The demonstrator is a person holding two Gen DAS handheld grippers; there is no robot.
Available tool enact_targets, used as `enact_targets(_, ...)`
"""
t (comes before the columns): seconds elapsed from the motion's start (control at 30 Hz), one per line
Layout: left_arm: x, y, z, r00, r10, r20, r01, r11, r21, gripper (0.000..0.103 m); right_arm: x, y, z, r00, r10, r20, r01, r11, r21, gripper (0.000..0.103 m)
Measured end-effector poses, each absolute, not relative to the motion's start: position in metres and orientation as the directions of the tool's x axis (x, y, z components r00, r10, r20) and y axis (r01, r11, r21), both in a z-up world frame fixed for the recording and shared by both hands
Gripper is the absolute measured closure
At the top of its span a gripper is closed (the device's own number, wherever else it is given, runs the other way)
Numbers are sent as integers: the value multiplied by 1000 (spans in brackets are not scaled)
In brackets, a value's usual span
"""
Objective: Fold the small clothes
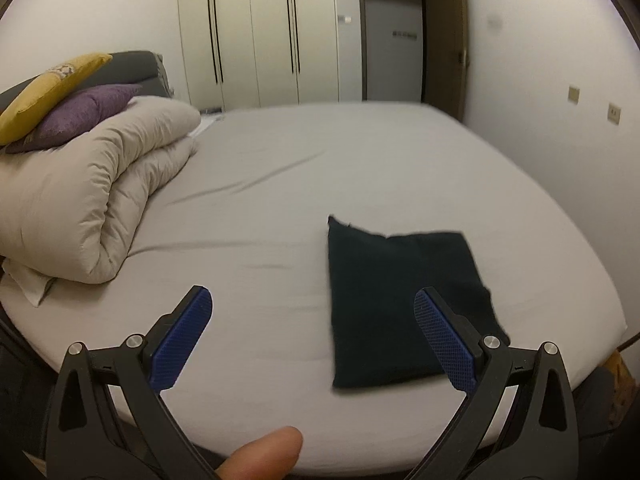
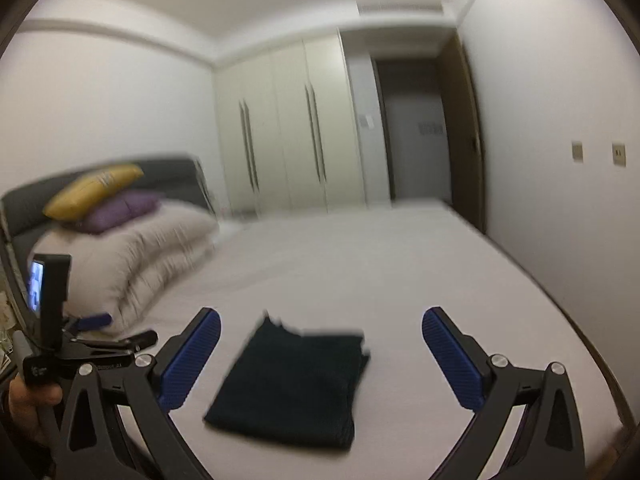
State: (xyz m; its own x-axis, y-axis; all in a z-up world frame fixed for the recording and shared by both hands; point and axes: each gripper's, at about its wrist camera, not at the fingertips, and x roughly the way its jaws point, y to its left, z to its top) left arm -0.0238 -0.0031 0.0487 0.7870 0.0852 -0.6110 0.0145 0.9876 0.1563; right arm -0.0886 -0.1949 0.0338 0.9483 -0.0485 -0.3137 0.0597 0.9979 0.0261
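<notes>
Both my grippers, left (image 1: 312,334) and right (image 2: 320,354), hang wide apart and empty above the bed (image 1: 280,184); the folded dark cloth (image 1: 400,308) lies flat below, long axis running away, centred under my right.

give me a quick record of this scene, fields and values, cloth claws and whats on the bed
cloth: dark garment, folded into a rectangle, flat on the bed sheet
left claw: open, empty, above the bed
right claw: open, empty, above the garment
bedding: folded beige duvet, purple cushion and yellow cushion on top
</notes>
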Motion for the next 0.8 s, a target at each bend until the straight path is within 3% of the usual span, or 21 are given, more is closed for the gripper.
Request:
enact_targets(0.1, -9, 0, 44, 732, 60, -679, 15, 994, 105, 0, -70, -195, 34, 894, -42, -446, 93, 991, 91, 0)
enact_targets(0.37, 1, 0, 14, 639, 17, -769, 40, 998, 55, 0, -44, -181, 8, 795, -49, -604, 105, 993, 58, 0)
enact_targets(0.8, 14, -4, 2, 628, 27, -778, 38, 997, 65, 0, -43, -178, -4, 766, -56, -641, 107, 993, 40, 0)
